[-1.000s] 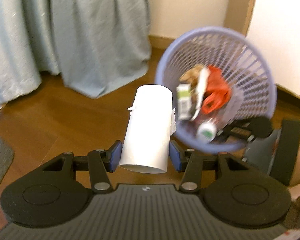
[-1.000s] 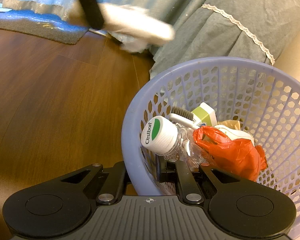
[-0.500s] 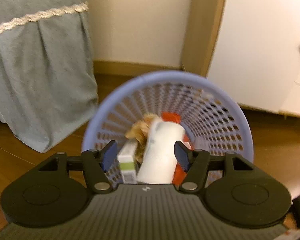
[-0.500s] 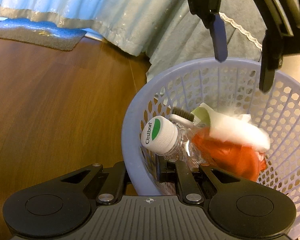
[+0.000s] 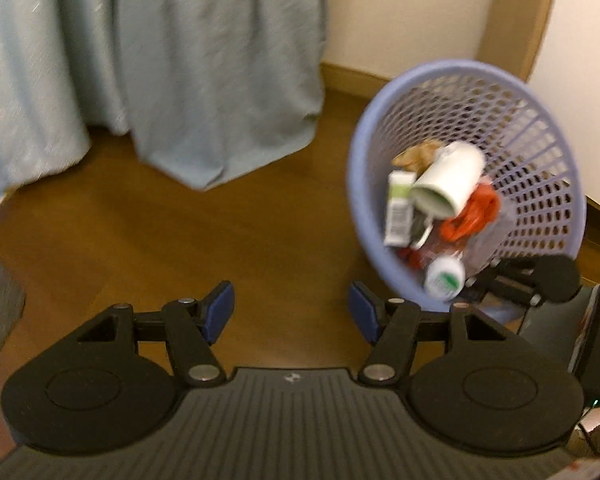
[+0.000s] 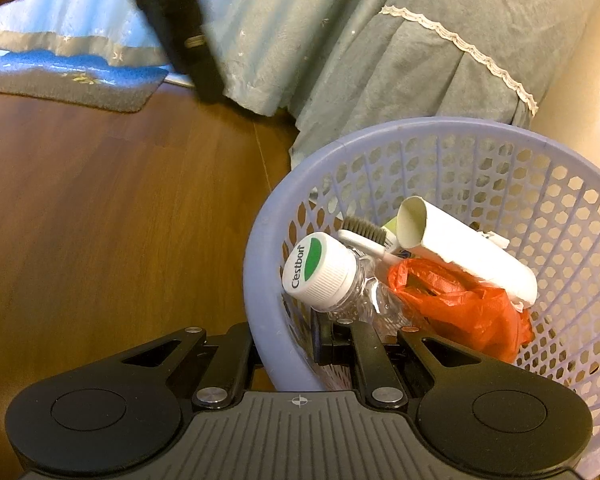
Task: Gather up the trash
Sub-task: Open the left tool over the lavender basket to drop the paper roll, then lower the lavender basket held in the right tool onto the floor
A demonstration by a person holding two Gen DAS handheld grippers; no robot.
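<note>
A lilac mesh basket [image 5: 540, 152] stands tilted on the wooden floor. My right gripper [image 6: 286, 344] is shut on the basket's near rim [image 6: 256, 280], one finger outside and one inside. On top of the trash lies a white cardboard tube [image 5: 448, 184], also seen from the right wrist as the tube [image 6: 472, 252]. Under it are a red plastic bag [image 6: 460, 304], a clear bottle with a white and green cap [image 6: 320, 268], a toothbrush [image 6: 364, 236] and a small green and white box [image 5: 398, 208]. My left gripper [image 5: 291, 312] is open and holds nothing, over bare floor left of the basket.
A grey-green bed skirt [image 5: 220, 80] hangs to the floor behind and to the left of the basket. A blue-grey rug [image 6: 72, 84] lies further left. A cream wall with a skirting board and a white cabinet [image 5: 580, 60] stand behind the basket.
My left gripper carried the tube over the basket, opened and let it drop in, then drew back to the left. The right gripper kept still on the rim.
</note>
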